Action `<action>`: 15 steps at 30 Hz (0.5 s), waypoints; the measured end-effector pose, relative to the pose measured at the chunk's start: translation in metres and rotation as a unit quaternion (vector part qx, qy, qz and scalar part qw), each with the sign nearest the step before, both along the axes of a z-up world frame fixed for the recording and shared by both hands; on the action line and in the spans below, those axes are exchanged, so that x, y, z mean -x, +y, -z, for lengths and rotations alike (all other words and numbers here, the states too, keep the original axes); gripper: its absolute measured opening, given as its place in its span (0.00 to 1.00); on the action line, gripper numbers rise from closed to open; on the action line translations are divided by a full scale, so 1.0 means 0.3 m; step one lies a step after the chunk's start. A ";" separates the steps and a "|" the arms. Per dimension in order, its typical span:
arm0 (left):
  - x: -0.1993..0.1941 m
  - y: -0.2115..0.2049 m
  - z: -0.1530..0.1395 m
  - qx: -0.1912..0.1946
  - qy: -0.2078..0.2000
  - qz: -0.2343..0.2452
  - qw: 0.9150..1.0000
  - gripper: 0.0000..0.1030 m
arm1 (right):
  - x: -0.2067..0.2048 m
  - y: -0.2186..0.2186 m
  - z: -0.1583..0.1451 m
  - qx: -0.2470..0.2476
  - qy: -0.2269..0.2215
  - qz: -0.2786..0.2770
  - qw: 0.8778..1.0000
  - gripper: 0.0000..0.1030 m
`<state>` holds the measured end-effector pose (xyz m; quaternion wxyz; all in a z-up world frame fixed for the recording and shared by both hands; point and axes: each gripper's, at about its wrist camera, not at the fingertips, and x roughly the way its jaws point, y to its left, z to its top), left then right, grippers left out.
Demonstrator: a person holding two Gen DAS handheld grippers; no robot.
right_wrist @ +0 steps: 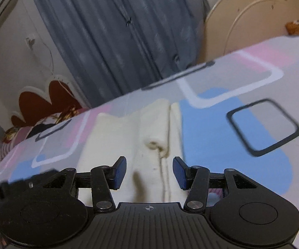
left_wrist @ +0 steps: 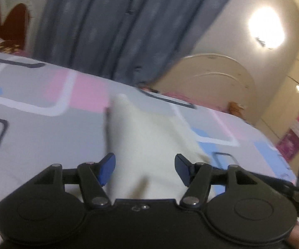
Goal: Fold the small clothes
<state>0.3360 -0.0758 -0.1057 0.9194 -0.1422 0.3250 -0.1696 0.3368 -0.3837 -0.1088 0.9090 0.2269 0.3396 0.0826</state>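
Both grippers, left [left_wrist: 145, 169] and right [right_wrist: 149, 172], hover with jaws apart over a cream garment [right_wrist: 128, 137] on the bedsheet [right_wrist: 222, 128].

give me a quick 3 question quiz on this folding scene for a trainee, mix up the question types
1. True or false: the left gripper is clamped on the cream-white small garment.
2. Multiple choice: the garment lies on A) a bare wooden table, B) a patterned grey, pink and blue bedsheet, C) a tiled floor.
3. Fill in: behind the bed hangs a blue-grey ____.

Key
1. False: its blue pads stand apart with the cloth loose between them.
2. B.
3. Curtain.

The right gripper is open too, above the garment's folded part.
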 end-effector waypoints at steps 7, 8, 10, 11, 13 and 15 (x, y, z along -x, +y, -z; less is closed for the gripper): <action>-0.097 0.019 0.080 -0.017 0.025 -0.009 0.999 0.60 | -0.089 0.009 0.057 -0.022 0.025 -0.005 0.999 0.48; -0.102 0.012 0.096 -0.019 0.029 -0.006 0.999 0.60 | -0.095 0.015 0.058 -0.019 0.025 -0.008 0.999 0.48; -0.099 0.006 0.113 -0.023 0.030 -0.003 0.999 0.60 | -0.100 0.020 0.062 -0.020 0.026 -0.009 0.999 0.42; -0.103 0.003 0.119 -0.022 0.031 -0.003 0.999 0.60 | -0.103 0.021 0.065 -0.024 0.026 -0.010 0.999 0.30; -0.102 0.001 0.126 -0.021 0.032 -0.004 0.999 0.62 | -0.109 0.022 0.070 -0.021 0.024 -0.008 0.999 0.24; -0.101 0.000 0.122 -0.022 0.031 -0.004 0.999 0.62 | -0.115 0.023 0.073 -0.024 0.023 -0.006 0.999 0.18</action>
